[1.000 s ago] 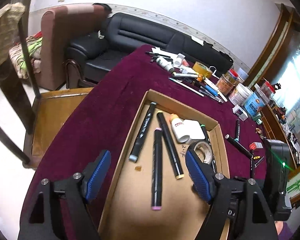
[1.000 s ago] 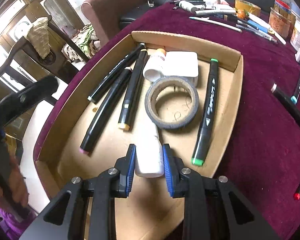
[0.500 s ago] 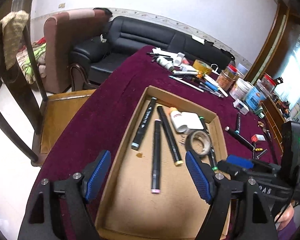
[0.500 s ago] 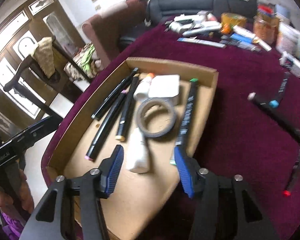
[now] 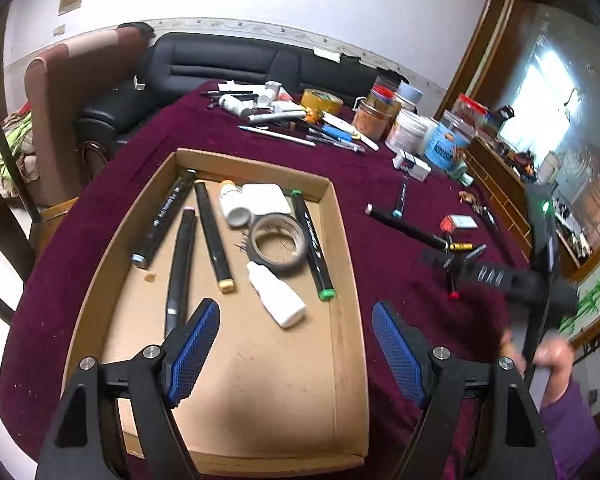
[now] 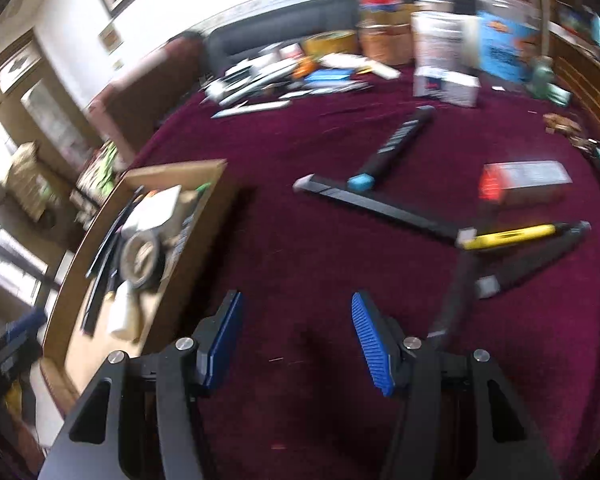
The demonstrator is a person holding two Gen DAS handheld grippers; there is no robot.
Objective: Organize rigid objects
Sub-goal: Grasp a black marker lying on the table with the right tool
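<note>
Right wrist view is motion-blurred — right gripper (image 6: 296, 336) gapes empty; cardboard tray (image 6: 204, 216) contents smeared, indistinct.

Empty, parted right gripper (image 6: 296, 338) over maroon tablecloth (image 6: 300, 240) — markers (image 6: 380, 204) ahead

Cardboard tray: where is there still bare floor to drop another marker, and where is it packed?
The tray is bare in its near half, from the white bottle down to the near wall, under the open left gripper. The far half is crowded: markers, tape roll, white box. The open right gripper hangs over bare cloth.
</note>
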